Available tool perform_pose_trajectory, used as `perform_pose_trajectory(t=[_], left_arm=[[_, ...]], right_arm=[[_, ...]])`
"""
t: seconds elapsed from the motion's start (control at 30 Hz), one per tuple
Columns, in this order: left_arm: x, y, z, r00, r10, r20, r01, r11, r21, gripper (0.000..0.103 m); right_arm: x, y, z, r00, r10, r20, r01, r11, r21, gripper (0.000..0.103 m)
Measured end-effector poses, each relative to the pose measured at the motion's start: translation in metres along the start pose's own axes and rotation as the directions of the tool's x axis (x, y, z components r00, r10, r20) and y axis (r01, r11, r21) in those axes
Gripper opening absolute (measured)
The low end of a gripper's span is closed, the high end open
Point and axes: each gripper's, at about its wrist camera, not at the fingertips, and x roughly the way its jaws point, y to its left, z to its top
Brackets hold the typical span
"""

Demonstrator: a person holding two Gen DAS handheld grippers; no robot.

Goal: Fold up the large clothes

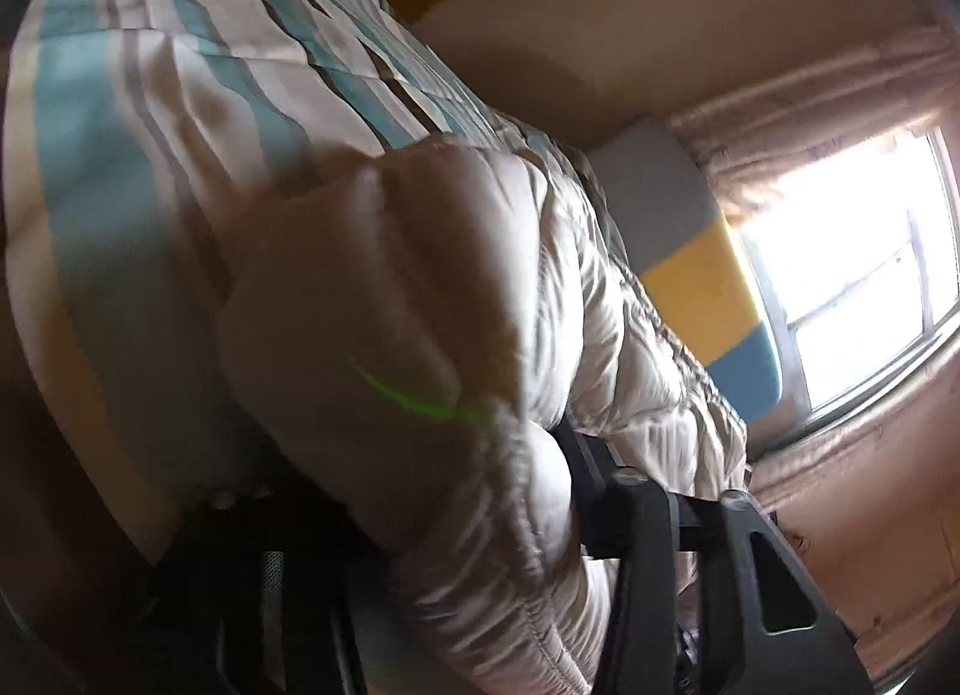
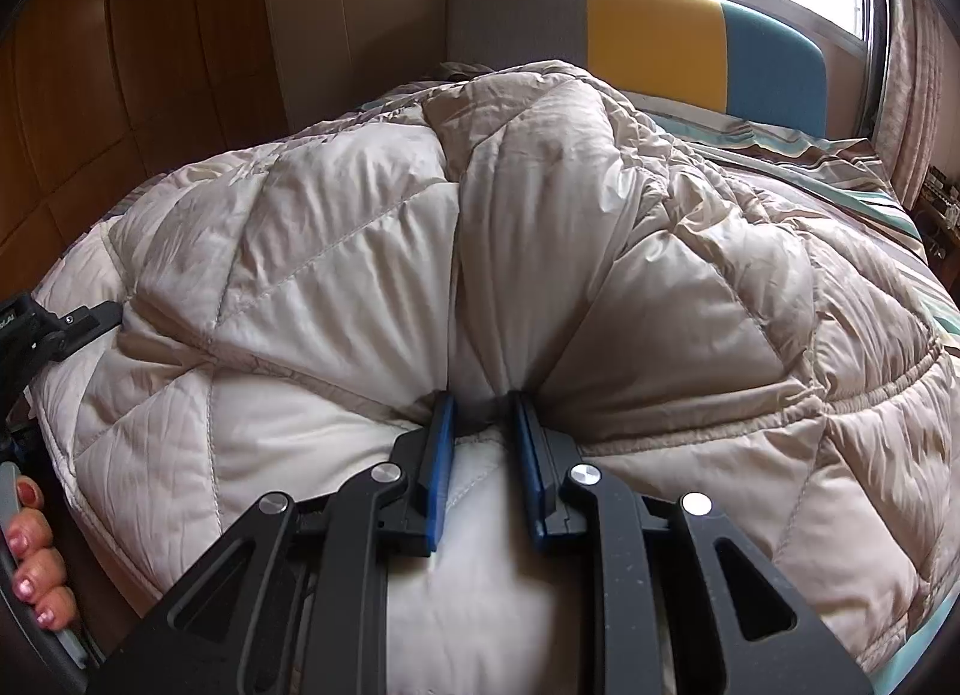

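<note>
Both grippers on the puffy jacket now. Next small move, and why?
Probably lift both grippers together. The right gripper has its blue fingers pinched on a gathered fold of the beige quilted jacket, and the left gripper is at the jacket's far edge, fabric bulging over it in its own view.

Only a cut-off white marking, too partial to read, shows on the left hand-held gripper.
</note>
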Motion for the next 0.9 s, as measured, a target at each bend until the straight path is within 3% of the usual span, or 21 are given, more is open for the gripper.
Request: perform_pose_trajectory(t=[0.1, 0.3, 0.4, 0.47, 0.53, 0.6, 0.7, 0.8, 0.9], left_arm=[[-0.011, -0.015, -0.002, 0.999, 0.001, 0.041, -0.004, 0.997, 0.075, 0.029], [-0.037, -0.057, -0.006, 0.990, -0.046, 0.136, 0.008, 0.963, 0.268, 0.029], [-0.046, -0.080, -0.010, 0.983, -0.062, 0.173, -0.009, 0.924, 0.381, 0.029], [-0.051, -0.094, -0.013, 0.980, -0.080, 0.183, -0.009, 0.898, 0.439, 0.029], [-0.057, -0.106, -0.016, 0.977, -0.091, 0.191, -0.015, 0.871, 0.490, 0.029], [-0.058, -0.122, -0.021, 0.976, -0.090, 0.200, -0.039, 0.827, 0.561, 0.029], [-0.063, -0.143, -0.031, 0.971, -0.099, 0.217, -0.065, 0.766, 0.640, 0.029], [-0.063, -0.161, -0.040, 0.968, -0.122, 0.221, -0.066, 0.721, 0.690, 0.029], [-0.064, -0.174, -0.047, 0.965, -0.153, 0.213, -0.053, 0.682, 0.729, 0.029]], right_arm=[[-0.005, 0.002, 0.001, 1.000, -0.028, 0.001, 0.028, 1.000, -0.005, 0.020], [-0.019, 0.005, -0.002, 0.999, -0.035, 0.006, 0.035, 0.999, -0.008, 0.023], [-0.033, -0.008, -0.005, 1.000, 0.007, 0.024, -0.008, 0.999, 0.044, 0.037], [-0.049, -0.021, -0.007, 0.999, 0.004, 0.048, -0.008, 0.996, 0.087, 0.041], [-0.064, -0.036, -0.010, 0.997, -0.040, 0.067, 0.033, 0.993, 0.110, 0.043], [-0.076, -0.050, -0.014, 0.992, -0.102, 0.073, 0.092, 0.987, 0.129, 0.052], [-0.099, -0.084, -0.022, 0.968, -0.238, 0.080, 0.221, 0.959, 0.180, 0.059], [-0.111, -0.111, -0.030, 0.940, -0.338, 0.054, 0.320, 0.923, 0.212, 0.059], [-0.116, -0.130, -0.033, 0.924, -0.381, 0.033, 0.360, 0.895, 0.264, 0.059]])
